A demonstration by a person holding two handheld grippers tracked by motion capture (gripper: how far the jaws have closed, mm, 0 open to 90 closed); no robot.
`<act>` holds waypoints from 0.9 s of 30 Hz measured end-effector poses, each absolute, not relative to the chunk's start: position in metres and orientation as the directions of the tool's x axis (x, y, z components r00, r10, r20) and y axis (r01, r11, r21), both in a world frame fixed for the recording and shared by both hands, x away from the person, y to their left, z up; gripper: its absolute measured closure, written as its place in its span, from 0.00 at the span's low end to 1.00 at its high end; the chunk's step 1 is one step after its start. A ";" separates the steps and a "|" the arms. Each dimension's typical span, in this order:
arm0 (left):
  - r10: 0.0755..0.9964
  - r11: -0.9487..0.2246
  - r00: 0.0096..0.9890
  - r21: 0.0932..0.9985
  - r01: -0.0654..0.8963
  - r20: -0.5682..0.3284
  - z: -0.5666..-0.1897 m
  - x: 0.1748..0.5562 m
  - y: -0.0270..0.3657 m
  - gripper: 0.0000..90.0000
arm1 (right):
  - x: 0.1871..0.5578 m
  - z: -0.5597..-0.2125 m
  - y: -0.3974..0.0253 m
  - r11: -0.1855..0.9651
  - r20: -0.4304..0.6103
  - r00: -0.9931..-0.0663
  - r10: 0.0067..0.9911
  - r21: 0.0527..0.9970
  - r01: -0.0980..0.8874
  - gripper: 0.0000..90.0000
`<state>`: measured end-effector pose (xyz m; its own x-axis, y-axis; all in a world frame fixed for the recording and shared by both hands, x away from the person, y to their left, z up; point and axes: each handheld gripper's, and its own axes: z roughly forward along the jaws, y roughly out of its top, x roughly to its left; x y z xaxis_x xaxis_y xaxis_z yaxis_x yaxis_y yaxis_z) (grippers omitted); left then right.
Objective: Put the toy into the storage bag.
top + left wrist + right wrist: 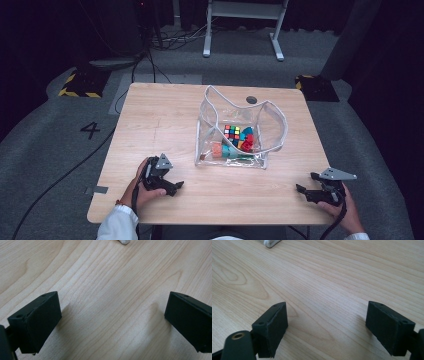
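Claws rest spread and empty on the light wooden table [165, 115]: left claw [172, 186], right claw [304, 191]. The clear plastic pouch with white piping [272, 125], holding coloured toys, stands mid-table between them. Approach opposite rim edges squarely; grip piping, not film.

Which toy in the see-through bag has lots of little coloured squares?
The puzzle cube, at the back of the clear bag. Its face is a grid of many colours; the other toys around it are plain blocks.

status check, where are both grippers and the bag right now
Left hand-held gripper open, empty, low over table. Right hand-held gripper open, empty. Clear bag of toys between them, untouched. Nothing in the way.
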<state>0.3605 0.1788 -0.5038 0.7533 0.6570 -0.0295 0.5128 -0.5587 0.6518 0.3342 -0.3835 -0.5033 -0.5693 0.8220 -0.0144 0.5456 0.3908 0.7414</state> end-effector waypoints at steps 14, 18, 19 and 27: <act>0.660 -0.553 0.751 0.654 0.517 -0.036 -0.504 0.360 0.178 0.01 | 0.334 -0.503 -0.384 0.392 -0.015 -0.570 0.822 0.740 0.547 0.19; 0.660 -0.552 0.750 0.654 0.517 -0.036 -0.504 0.360 0.178 0.01 | 0.334 -0.503 -0.384 0.391 -0.014 -0.570 0.822 0.741 0.546 0.19; 0.660 -0.553 0.750 0.654 0.517 -0.035 -0.504 0.360 0.178 0.01 | 0.334 -0.503 -0.384 0.391 -0.014 -0.569 0.822 0.741 0.547 0.19; 0.660 -0.553 0.750 0.654 0.517 -0.035 -0.504 0.360 0.178 0.01 | 0.334 -0.503 -0.384 0.392 -0.014 -0.570 0.822 0.740 0.547 0.19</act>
